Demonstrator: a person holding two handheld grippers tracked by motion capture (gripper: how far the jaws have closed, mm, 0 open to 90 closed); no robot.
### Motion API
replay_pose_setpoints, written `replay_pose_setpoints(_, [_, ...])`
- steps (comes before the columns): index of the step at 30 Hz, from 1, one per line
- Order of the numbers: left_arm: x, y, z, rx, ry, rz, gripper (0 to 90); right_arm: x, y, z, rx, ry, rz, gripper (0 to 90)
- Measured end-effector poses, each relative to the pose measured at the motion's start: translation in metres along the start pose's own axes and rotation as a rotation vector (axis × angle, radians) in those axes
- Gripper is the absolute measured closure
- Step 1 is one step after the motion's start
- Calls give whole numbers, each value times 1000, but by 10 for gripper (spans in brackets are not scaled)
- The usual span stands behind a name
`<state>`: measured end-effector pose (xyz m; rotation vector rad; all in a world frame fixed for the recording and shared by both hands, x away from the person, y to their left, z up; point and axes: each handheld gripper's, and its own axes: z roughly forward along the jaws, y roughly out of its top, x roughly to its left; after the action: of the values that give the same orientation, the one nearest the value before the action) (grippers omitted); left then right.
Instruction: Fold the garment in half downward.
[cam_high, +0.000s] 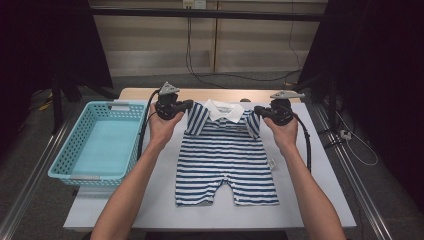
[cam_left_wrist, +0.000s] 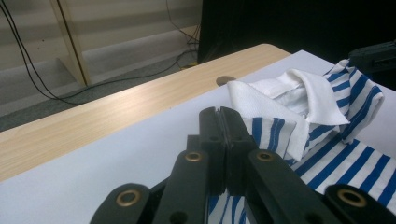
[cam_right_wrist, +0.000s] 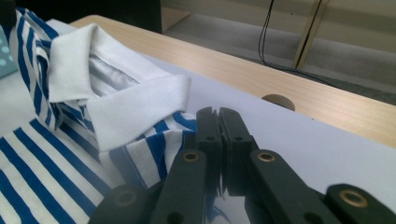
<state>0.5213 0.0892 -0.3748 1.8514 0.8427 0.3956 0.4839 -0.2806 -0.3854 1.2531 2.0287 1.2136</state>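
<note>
- Two grippers, left gripper (cam_high: 186, 104) and right gripper (cam_high: 258, 110), have jaws clamped on the shoulders of the striped romper (cam_high: 226, 159), spread flat on the surface (cam_high: 165, 200).
- Thin pinches could slip during lifting.
- Uneven pulling would skew the collar (cam_high: 223, 109).

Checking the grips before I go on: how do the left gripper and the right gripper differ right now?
The left gripper sits at the striped romper's shoulder on the basket side; the right gripper sits at the opposite shoulder. The left points toward the right, the right toward the left, mirrored. Both have jaws closed with striped fabric pinched at the sleeve, beside the white collar.
</note>
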Motion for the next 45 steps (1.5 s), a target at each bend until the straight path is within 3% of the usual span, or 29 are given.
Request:
replay_pose_setpoints(7, [-3,-4,-2,-11,-5,-2,893,9,-1,-9,17,5,-68,882])
replay_pose_setpoints(13, [-8,-10,-7,-11,-26,9,893,10,-10,-16,29,24,-70,882])
replay_pose_setpoints(20, [-18,-14,-15,-7,-47,45,893,16,-15,-27,39,33,-118,882])
replay_pose_setpoints(29, [-25,-21,-22,8,-61,74,893,21,-26,-34,49,56,-108,883])
replay_pose_setpoints(36, [-32,-25,-28,21,-73,104,893,27,-33,-40,64,68,-139,883])
replay_pose_setpoints(45, [-36,-35,-33,41,-89,110,894,30,-42,-42,72,85,-130,883])
